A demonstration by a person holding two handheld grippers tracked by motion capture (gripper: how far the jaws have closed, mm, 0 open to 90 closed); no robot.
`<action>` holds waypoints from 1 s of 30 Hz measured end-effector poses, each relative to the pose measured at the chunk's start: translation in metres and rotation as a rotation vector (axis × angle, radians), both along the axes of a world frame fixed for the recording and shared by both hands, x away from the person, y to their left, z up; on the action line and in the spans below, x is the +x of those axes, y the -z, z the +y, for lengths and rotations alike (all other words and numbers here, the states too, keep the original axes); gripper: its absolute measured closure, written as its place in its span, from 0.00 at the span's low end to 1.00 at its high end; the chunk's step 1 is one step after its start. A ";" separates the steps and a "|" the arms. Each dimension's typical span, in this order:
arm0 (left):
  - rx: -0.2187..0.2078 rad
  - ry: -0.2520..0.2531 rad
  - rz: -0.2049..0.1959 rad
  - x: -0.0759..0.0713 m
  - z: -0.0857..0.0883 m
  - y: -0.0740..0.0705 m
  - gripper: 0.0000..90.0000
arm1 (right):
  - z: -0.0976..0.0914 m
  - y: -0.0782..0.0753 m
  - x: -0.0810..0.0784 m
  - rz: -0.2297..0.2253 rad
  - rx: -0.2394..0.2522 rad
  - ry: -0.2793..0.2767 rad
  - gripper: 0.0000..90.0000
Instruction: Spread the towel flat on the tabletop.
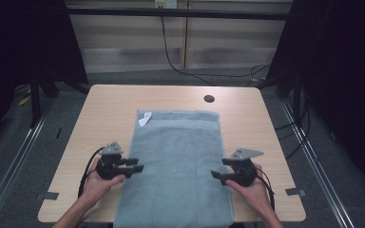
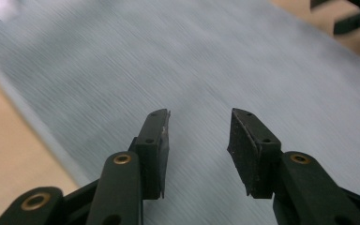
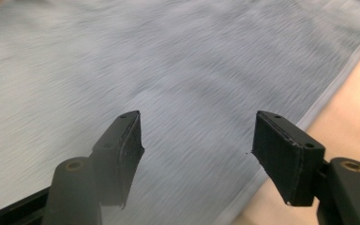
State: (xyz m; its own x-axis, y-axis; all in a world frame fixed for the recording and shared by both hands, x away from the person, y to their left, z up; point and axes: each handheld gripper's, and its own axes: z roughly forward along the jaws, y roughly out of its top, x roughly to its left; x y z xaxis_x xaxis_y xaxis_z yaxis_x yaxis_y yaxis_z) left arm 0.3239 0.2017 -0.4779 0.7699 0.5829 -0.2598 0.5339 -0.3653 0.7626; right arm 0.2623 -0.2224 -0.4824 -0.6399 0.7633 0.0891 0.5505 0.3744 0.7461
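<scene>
A grey-blue towel [image 1: 176,166] lies flat down the middle of the light wooden table [image 1: 109,102], its near end hanging over the front edge; a white label [image 1: 145,118] sits at its far left corner. My left gripper [image 1: 137,166] hovers at the towel's left edge, jaws apart and empty. In the left gripper view the left gripper [image 2: 198,129] points across the towel [image 2: 215,61]. My right gripper [image 1: 217,170] is at the towel's right edge, open too. In the right gripper view the right gripper [image 3: 198,133] stands over the towel [image 3: 145,61] near its hem, nothing between the pads.
A round cable hole [image 1: 209,99] is in the table's far side. Bare wood flanks the towel on both sides. Dark curtains and metal floor rails surround the table; a black cable runs down the back wall.
</scene>
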 end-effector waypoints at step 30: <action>0.088 -0.051 -0.024 -0.012 0.011 0.027 0.57 | 0.016 0.020 0.016 0.041 -0.066 -0.036 0.37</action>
State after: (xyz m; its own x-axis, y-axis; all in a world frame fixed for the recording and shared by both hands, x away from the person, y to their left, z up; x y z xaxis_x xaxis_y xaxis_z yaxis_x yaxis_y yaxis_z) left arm 0.3116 0.2131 -0.5046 0.7441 0.6413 -0.1873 0.5352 -0.4043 0.7417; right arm 0.2779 -0.2064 -0.5026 -0.6638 0.7450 0.0663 0.5656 0.4419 0.6963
